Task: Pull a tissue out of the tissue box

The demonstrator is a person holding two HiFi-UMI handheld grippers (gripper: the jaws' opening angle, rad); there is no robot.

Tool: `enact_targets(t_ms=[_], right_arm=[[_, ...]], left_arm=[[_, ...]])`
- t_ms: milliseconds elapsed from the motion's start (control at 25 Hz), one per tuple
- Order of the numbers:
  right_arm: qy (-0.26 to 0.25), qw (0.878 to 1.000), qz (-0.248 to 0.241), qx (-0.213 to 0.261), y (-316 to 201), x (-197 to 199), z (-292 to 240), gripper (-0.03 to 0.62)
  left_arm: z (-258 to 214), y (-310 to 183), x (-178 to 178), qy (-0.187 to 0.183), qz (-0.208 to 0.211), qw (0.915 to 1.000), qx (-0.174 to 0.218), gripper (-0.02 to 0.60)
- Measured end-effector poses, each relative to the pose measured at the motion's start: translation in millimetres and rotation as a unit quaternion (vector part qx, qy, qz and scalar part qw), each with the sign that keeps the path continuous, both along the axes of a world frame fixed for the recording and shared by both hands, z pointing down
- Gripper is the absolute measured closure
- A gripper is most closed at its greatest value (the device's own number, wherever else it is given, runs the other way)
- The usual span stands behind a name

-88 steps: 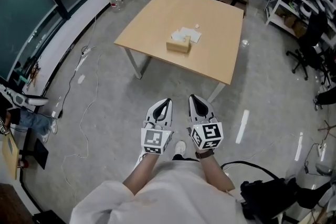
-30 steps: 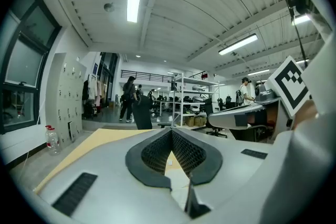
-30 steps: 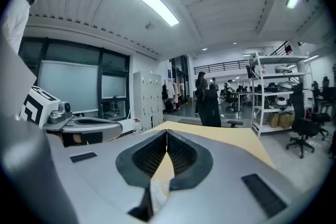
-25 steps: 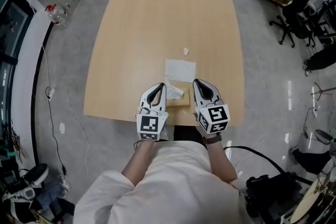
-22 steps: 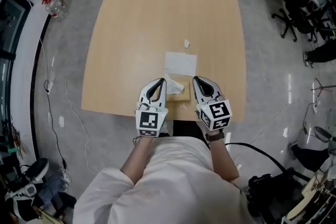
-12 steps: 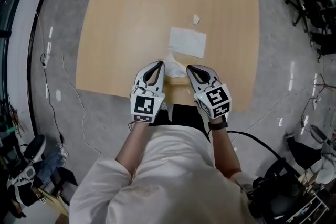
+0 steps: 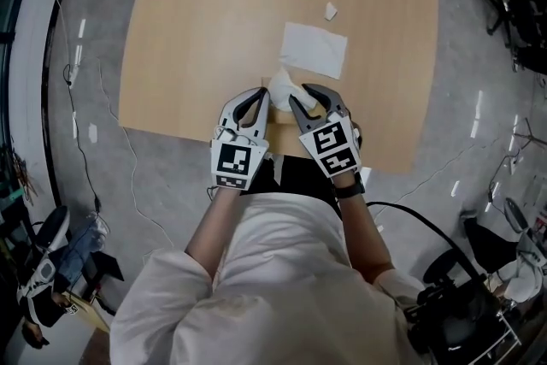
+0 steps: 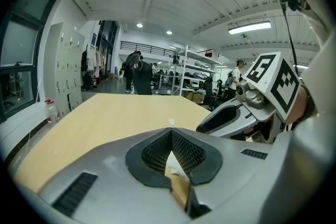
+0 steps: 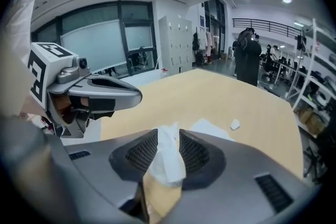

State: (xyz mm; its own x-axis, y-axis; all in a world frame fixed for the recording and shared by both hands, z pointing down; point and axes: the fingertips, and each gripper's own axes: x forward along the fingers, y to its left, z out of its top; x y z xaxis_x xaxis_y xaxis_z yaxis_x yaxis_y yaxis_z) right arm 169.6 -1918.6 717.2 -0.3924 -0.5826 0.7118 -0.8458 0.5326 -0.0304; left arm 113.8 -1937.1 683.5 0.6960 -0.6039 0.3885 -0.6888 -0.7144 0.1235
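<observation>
A brown tissue box (image 9: 160,199) stands near the front edge of the wooden table (image 7: 214,30), mostly hidden under both grippers in the head view. A white tissue tuft (image 7: 284,85) sticks up out of it. My right gripper (image 9: 168,131) points down at the box. Its jaws are opening, and the tuft (image 9: 169,160) stands in the gap between them. In the head view the right gripper (image 7: 297,97) leans in from the right. My left gripper (image 7: 261,94) is just left of the tuft. Its tips (image 8: 169,132) meet, with box and tissue showing below them.
A flat loose tissue (image 7: 314,50) lies on the table just beyond the box, with a small white scrap (image 7: 331,10) farther back. The table's near edge runs under the grippers. Cables trail on the floor at the left, office chairs (image 7: 513,4) at the right.
Both grippers have come down and closed in on the box at the table's near edge. The right gripper has tilted down and turned in toward the tuft.
</observation>
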Motion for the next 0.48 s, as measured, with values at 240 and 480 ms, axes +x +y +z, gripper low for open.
enact_targets(t_ms=[240, 480], right_arm=[[0.099, 0.994, -0.053, -0.002, -2, -5, 14, 0.485], [0.114, 0.992, -0.051, -0.033, 8, -4, 33, 0.487]], left_arm=[[3, 2, -8, -0.002, -0.015, 0.9999, -0.005, 0.581], [3, 7, -14, -0.006, -0.021, 0.9998, -0.003, 0.581]])
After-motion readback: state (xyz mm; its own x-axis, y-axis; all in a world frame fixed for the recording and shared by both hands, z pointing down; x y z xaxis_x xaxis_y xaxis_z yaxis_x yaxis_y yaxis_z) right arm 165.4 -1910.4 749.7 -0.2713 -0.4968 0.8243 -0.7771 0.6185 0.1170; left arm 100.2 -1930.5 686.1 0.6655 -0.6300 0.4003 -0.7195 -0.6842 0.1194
